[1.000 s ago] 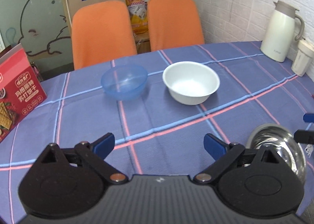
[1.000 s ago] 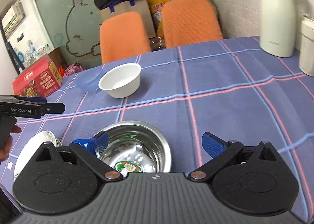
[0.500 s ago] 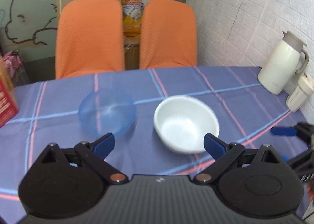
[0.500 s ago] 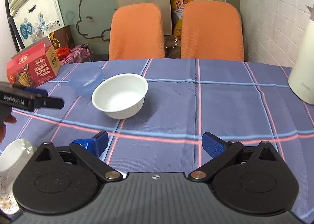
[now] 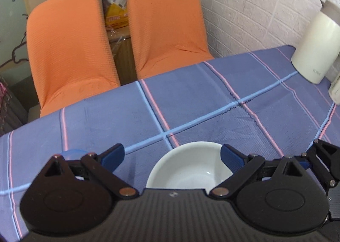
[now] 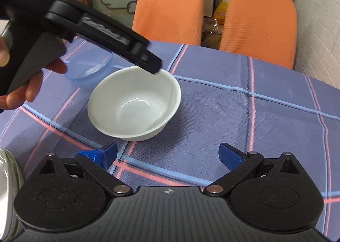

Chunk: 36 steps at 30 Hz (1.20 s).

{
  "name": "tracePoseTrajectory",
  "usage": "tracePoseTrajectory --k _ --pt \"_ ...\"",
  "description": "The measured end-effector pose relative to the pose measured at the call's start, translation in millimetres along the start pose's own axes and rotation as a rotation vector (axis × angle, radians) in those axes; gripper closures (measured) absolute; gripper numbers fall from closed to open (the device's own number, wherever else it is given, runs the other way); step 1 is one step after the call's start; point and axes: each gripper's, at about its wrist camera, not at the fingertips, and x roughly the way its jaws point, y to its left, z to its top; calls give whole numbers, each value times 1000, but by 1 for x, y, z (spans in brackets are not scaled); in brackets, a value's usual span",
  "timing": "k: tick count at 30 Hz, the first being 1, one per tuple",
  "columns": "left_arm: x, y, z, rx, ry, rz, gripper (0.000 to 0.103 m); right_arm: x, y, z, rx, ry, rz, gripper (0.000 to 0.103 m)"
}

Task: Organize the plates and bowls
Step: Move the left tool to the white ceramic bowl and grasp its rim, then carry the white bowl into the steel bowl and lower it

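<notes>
Setting: a white brick wall and two orange chairs (image 5: 70, 51) stand behind a tabletop (image 5: 212, 102) under a blue checked cloth with pink and pale blue lines.
White bowl: the white bowl (image 6: 136, 104) sits upright on the cloth near the middle, empty, round, with no long axis to favour.
Blue bowl: a clear blue bowl (image 6: 91, 68) stands just beside it on its far left, apart or barely touching; the view does not settle it.
Left tool: the left tool (image 5: 172, 155) is spread wide with nothing between its fingers; the bowl lies right below and between them, its right blue pad (image 5: 230, 157) at the rim. Seen from the right wrist, its tip is over the far rim.
Right tool: the right tool (image 6: 167, 155) is also spread wide and empty, with the bowl ahead and slightly left, a strip of cloth between.
Nearer tool: the left, by judgement.
Likely next move: lower and close on the rim.
Edge items: a steel bowl (image 6: 6, 189) at lower left, a white thermos (image 5: 314, 48) at far right.
</notes>
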Motion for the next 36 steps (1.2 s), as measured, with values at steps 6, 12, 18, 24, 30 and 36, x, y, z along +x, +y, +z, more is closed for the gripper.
tracePoseTrajectory --k 6,12,18,24,30,36 --pt "13 -3 -9 46 6 6 7 22 1 5 -33 35 28 13" --pt "24 4 -11 3 51 -13 7 27 13 9 -113 18 13 14" --pt "30 5 -16 -12 55 -36 15 26 28 15 -260 19 -23 15" --pt "28 -1 -23 25 56 -53 37 28 27 19 -274 -43 -1 16" --pt "19 -1 -28 9 45 -66 37 27 26 21 -276 -78 21 15" --pt "-16 -19 -33 22 -7 -86 37 13 25 26 -247 -108 27 15"
